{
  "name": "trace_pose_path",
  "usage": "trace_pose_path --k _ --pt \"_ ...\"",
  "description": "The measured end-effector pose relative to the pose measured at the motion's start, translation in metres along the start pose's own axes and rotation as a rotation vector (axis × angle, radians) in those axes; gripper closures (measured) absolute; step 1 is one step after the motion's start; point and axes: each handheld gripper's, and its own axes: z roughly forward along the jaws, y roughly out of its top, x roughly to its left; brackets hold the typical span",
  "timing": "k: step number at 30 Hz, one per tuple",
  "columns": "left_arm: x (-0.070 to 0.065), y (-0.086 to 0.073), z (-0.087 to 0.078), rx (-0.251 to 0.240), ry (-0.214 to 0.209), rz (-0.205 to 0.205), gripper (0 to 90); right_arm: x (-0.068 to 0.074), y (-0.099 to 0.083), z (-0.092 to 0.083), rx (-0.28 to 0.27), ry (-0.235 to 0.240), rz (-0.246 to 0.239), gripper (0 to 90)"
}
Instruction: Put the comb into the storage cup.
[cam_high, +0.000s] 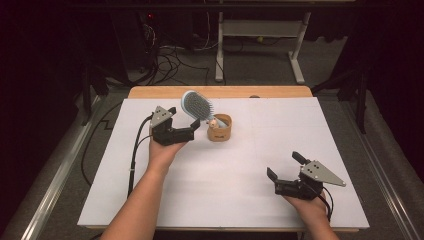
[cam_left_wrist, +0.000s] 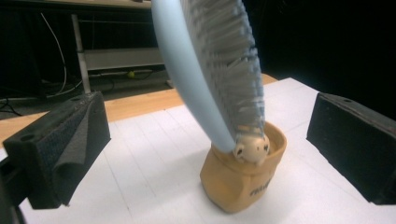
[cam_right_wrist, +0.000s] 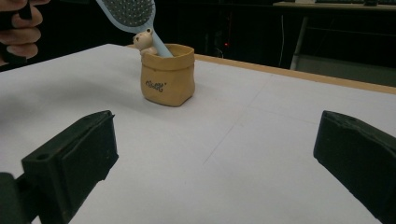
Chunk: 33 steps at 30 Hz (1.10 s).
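Note:
A light-blue hairbrush stands handle-down in a small tan pouch-shaped cup, head leaning left. A little bear figure sits on the cup's rim. My left gripper is just left of the cup, open. In the left gripper view the brush and cup lie between its wide-apart jaws, touching neither. My right gripper rests open near the front right of the table, holding nothing. In its view the cup and brush stand farther off.
A white sheet covers the wooden table. Behind the table stand a white desk frame and loose cables on the floor. The hand holding the left gripper appears at the top left of the right gripper view.

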Motion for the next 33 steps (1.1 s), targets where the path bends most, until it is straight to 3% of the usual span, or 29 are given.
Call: trace_pose_path --k 10,24,33 --pt "0.003 -0.029 -0.014 0.008 -0.022 -0.007 0.6 0.001 0.0 0.0 -0.002 -0.002 0.0 0.0" --pt "-0.012 -0.048 -0.045 0.006 -0.058 0.052 1.4 0.0 0.001 -0.002 -0.009 -0.01 0.008 0.0" --pt "-0.011 -0.058 -0.066 0.018 -0.037 0.053 1.4 -0.001 0.002 -0.005 -0.017 -0.016 0.01 0.0"
